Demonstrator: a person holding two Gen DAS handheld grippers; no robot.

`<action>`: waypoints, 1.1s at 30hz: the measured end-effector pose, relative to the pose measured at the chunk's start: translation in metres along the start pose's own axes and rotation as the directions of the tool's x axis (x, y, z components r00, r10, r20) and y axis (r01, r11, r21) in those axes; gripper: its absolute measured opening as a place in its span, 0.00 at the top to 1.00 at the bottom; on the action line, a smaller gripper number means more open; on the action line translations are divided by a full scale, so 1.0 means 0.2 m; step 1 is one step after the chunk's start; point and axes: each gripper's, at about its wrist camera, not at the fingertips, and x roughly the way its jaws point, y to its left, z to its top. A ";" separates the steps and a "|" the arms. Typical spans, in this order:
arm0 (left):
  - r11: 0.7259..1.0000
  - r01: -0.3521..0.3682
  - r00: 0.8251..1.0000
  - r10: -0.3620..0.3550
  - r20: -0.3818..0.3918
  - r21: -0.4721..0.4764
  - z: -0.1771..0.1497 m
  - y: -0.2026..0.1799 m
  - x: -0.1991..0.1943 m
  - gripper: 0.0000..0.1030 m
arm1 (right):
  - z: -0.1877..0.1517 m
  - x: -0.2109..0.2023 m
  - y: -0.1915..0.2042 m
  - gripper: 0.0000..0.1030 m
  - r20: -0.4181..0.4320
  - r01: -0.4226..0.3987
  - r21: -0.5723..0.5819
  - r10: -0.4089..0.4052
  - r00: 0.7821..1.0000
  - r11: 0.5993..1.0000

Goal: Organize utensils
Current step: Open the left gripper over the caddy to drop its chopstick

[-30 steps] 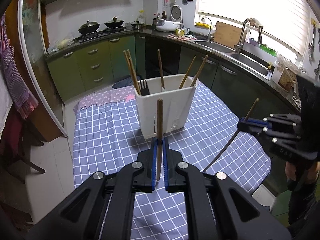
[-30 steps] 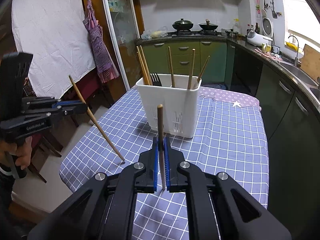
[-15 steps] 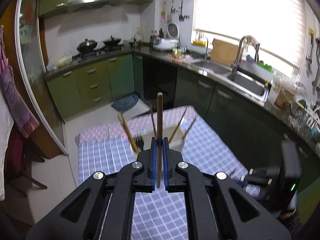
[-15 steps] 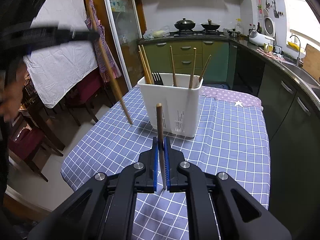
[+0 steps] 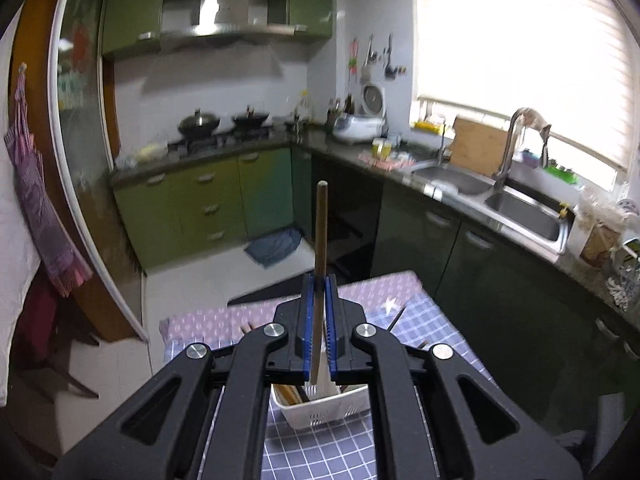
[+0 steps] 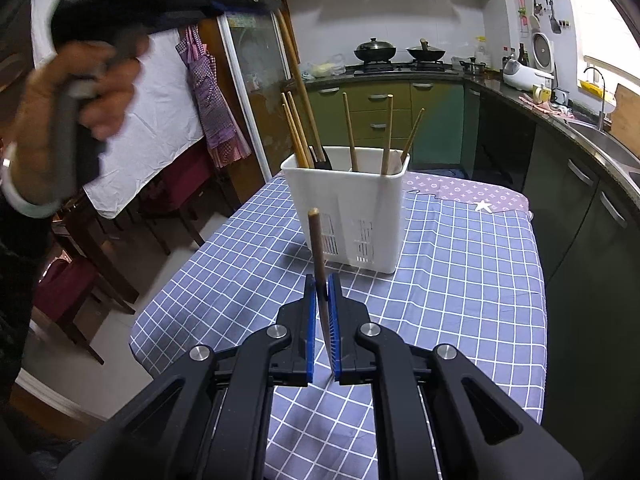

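Observation:
A white utensil holder stands on the checked tablecloth with several chopsticks and a black fork in it. My left gripper is shut on a brown chopstick and is high above the holder. In the right wrist view it is at the top left, and its chopstick reaches down into the holder's left end. My right gripper is shut on another brown chopstick, upright, in front of the holder.
Green kitchen cabinets, a stove with woks and a sink lie beyond the table. Dark wooden chairs stand to the table's left. A star-patterned cloth covers the far table end.
My left gripper has risen from table height to well above the holder, and its chopstick tip has gone from the tablecloth into the holder's left end. My right gripper has barely moved.

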 end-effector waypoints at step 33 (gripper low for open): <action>0.997 0.055 0.992 -0.060 -0.108 -0.047 -0.65 0.28 -0.31 0.68 | 0.35 -0.12 -0.05 0.85 0.063 0.075 0.064 -0.079 0.995 0.995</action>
